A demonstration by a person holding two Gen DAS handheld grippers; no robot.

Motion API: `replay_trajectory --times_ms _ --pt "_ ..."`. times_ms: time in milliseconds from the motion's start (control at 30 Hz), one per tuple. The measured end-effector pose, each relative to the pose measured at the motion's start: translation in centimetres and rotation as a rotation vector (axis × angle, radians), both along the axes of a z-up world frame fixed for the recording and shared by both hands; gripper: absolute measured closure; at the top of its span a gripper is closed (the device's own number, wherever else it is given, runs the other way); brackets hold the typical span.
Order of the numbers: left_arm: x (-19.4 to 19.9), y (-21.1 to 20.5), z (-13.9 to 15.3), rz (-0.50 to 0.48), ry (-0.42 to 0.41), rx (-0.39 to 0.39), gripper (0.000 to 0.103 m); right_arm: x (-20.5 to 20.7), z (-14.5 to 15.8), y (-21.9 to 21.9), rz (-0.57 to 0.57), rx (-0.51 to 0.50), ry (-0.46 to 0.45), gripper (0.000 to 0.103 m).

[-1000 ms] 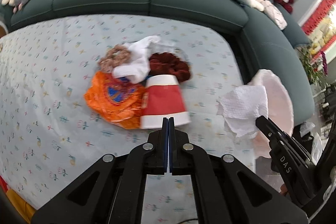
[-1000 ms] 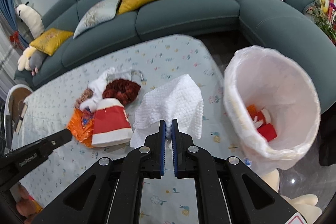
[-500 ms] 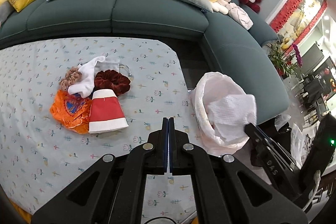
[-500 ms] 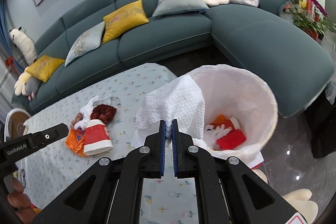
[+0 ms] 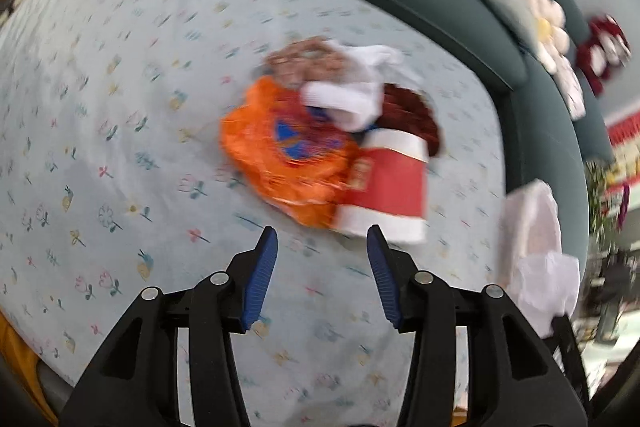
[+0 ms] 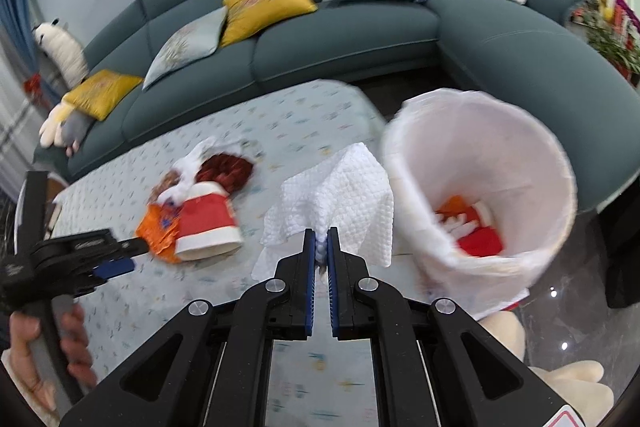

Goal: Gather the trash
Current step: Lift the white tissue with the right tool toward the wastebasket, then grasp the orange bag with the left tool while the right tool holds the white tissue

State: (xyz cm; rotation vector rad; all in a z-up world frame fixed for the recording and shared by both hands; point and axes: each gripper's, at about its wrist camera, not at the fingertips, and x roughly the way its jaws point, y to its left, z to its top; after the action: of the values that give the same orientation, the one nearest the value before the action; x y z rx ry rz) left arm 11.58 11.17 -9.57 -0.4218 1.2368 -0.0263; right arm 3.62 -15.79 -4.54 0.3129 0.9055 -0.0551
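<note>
Left gripper (image 5: 322, 239): jaws opening, nothing between, above the tablecloth (image 5: 120, 107) near the red cup (image 5: 386, 183) | right gripper (image 6: 321, 239): pinched the white tissue (image 6: 332, 195) beside the bin (image 6: 500, 147) | only right view showed trash inside the bin.

Almost nothing here can be read. On the side of my left gripper (image 6: 120, 255), seen from my right wrist camera, there is a line of pale lettering, but it is too smeared to spell out. The red and white paper cup (image 5: 384, 183) carries a small patch of yellow marks near its edge, blurred beyond reading. The orange wrapper (image 5: 280, 151) shows a blue emblem with no letters I can make out.
</note>
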Motion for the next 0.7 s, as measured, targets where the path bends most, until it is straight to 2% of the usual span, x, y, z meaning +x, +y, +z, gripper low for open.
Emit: replay_trajectory --times_ms 233,433,467,500,567,700 --pt "3.0 2.3 -3.3 0.074 0.07 -0.072 0.057 2.6 -1.2 4.2 0.074 0.01 0.034 0.097" --pt "4.2 1.9 -4.7 0.098 0.089 -0.071 0.06 3.9 -1.8 5.3 0.096 0.008 0.051 0.097" --pt "4.3 1.7 -4.7 0.091 0.081 -0.068 0.068 3.9 -1.9 5.2 0.095 0.008 0.054 0.097" --pt "4.2 1.5 -4.5 0.078 0.072 -0.065 0.071 3.9 -2.0 5.2 0.093 0.009 0.057 0.097" --pt "4.3 0.9 -4.6 0.059 0.062 -0.073 0.102 4.0 -2.2 5.0 0.089 0.01 0.063 0.097" --pt "3.7 0.3 -3.7 0.03 0.024 -0.032 0.103 4.0 -2.2 4.7 0.079 0.015 0.064 0.097"
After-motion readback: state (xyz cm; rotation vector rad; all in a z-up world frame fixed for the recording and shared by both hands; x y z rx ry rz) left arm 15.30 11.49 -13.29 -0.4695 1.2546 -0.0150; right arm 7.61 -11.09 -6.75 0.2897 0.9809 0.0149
